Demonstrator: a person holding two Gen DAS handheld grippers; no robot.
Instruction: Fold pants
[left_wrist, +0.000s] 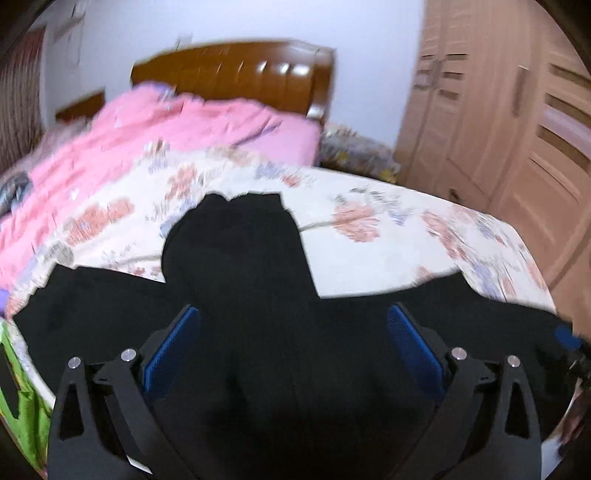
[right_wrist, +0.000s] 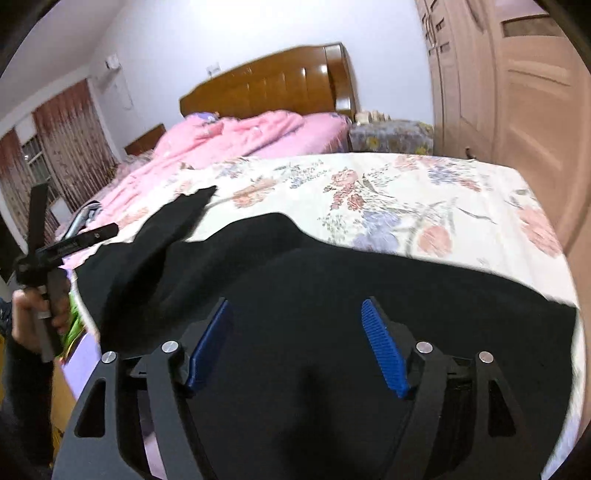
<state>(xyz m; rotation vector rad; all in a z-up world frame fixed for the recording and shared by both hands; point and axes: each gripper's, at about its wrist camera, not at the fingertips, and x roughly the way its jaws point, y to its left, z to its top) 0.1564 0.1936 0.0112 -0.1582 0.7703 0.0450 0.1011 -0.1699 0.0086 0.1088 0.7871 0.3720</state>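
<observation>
Black pants (left_wrist: 258, 295) spread on floral sheet (left_wrist: 369, 236), filling space beneath and between both pairs of fingers. Left gripper (left_wrist: 293, 314) wide apart, blue pads (left_wrist: 413, 343) gripping nothing; bunched fold of fabric rises ahead of fingertips, far edge ragged. Right gripper (right_wrist: 295, 308) also spread wide, nothing clamped; pants edge curves just beyond its tips, one strip trailing ahead-left. Bare sheet beyond fingertips on both views. Pink quilt (right_wrist: 236, 136) farther ahead-left. Wardrobe (right_wrist: 517, 92) right of fingers, past bed edge.
</observation>
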